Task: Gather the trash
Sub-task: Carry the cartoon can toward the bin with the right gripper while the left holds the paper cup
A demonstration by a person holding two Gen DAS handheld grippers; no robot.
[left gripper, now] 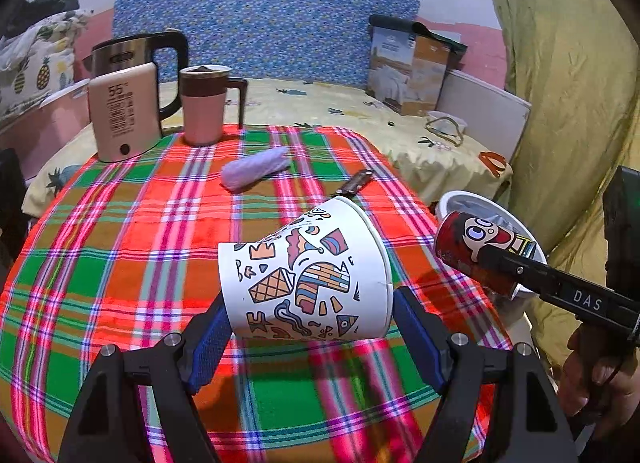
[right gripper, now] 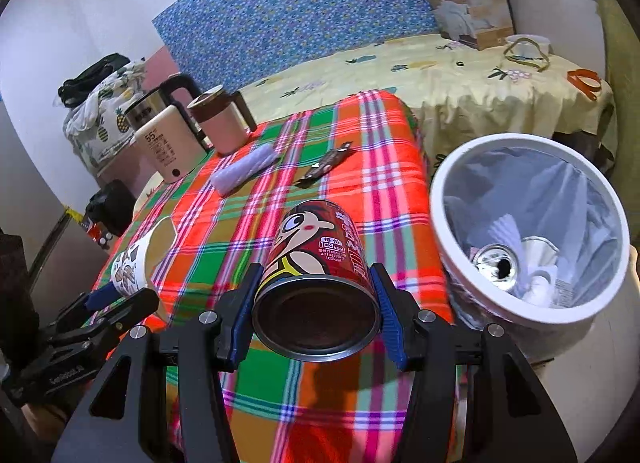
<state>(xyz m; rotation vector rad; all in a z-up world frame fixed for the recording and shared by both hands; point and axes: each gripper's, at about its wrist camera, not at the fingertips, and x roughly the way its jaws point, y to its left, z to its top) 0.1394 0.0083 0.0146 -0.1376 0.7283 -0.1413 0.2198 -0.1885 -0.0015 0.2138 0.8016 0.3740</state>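
My left gripper [left gripper: 310,317] is shut on a white paper cup [left gripper: 306,275] with coloured doodles, held on its side above the plaid tablecloth [left gripper: 132,247]. That cup [right gripper: 132,267] also shows at the left of the right wrist view. My right gripper [right gripper: 316,299] is shut on a red drink can [right gripper: 320,263] with a cartoon face, its base toward the camera; the can [left gripper: 472,247] appears at the right of the left wrist view, over the bin. The white trash bin [right gripper: 472,275] stands to the right of the table, lined with a bag and holding a silver can [right gripper: 496,265].
On the cloth lie a pale purple wrapped roll [left gripper: 256,169] and a dark snack wrapper [left gripper: 356,183]. A kettle [left gripper: 124,107] and a pink mug [left gripper: 206,103] stand at the far left. A bed [right gripper: 440,75] with a box lies behind. A hand [left gripper: 600,375] grips the right tool.
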